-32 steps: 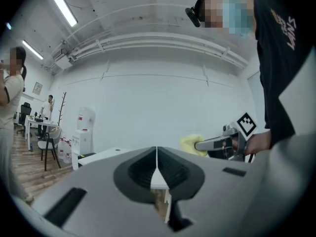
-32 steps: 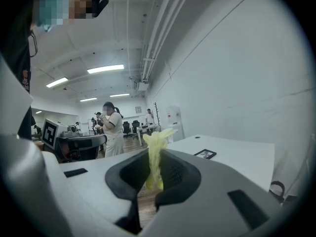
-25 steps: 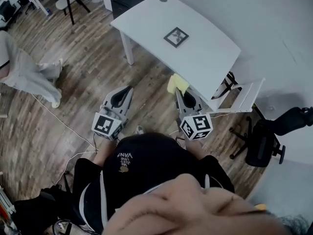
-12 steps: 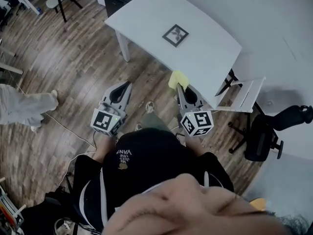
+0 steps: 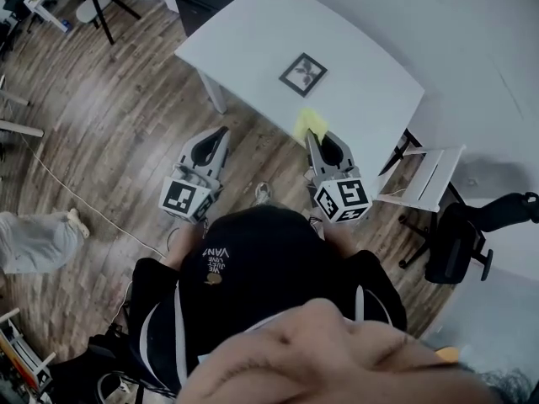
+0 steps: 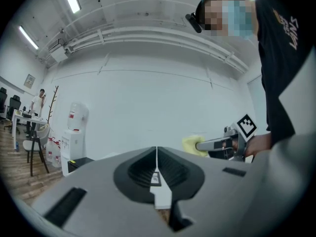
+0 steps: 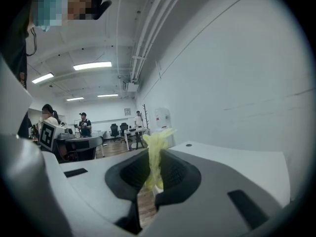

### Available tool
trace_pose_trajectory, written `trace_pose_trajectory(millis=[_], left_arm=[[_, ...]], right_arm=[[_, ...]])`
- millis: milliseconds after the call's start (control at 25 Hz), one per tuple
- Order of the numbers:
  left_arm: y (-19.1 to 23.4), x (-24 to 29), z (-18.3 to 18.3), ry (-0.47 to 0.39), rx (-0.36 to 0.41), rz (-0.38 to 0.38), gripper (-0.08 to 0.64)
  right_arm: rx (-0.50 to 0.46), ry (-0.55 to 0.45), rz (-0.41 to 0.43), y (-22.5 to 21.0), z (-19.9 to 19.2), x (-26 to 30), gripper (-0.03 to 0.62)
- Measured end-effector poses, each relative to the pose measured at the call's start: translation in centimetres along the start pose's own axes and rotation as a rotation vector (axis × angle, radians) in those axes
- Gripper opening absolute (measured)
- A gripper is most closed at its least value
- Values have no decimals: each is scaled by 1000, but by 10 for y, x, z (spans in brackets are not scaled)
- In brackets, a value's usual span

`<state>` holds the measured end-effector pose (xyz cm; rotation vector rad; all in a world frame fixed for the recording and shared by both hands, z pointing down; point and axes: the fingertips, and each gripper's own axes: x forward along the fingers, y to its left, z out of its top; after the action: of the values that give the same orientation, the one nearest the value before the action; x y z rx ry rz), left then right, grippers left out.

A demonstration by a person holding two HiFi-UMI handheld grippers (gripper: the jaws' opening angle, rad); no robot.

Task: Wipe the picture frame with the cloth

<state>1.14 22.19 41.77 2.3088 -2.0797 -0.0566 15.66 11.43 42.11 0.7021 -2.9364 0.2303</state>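
Open office with a wood floor and a white tabletop with a picture frame lying flat near its middle.
Person is standing at the near edge with tongs in each hand. The right tongs are clamped on a yellow cloth, which sits right at the tabletop's near edge, close to the frame but not touching it. The left tongs are off to the side over the floor, pressed together with nothing in them. The head view is the only one that shows the frame clearly. The left tongs' camera catches the cloth side-on, plus a water dispenser by the wall. The right one shows the cloth bunched upright between its tips, and people at desks far back.
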Motion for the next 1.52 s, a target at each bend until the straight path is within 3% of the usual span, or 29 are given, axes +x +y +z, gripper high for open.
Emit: trace_pose_trajectory(millis=[680,840,1120,1520], left_arm=[[45,85,1,-6,6,-5,17],[70,97,-2,9,5,-62,17],[110,139,-2,58,15,-226,17],[159,184,8,59,11,-401,17]], right_arm=[[16,9,-5,-58,7,73,44],[22,5,-66,-56,7,90,43],[59,-10,-213,-67,17,124,44],[89,-44,-394,-68,29,161,43]])
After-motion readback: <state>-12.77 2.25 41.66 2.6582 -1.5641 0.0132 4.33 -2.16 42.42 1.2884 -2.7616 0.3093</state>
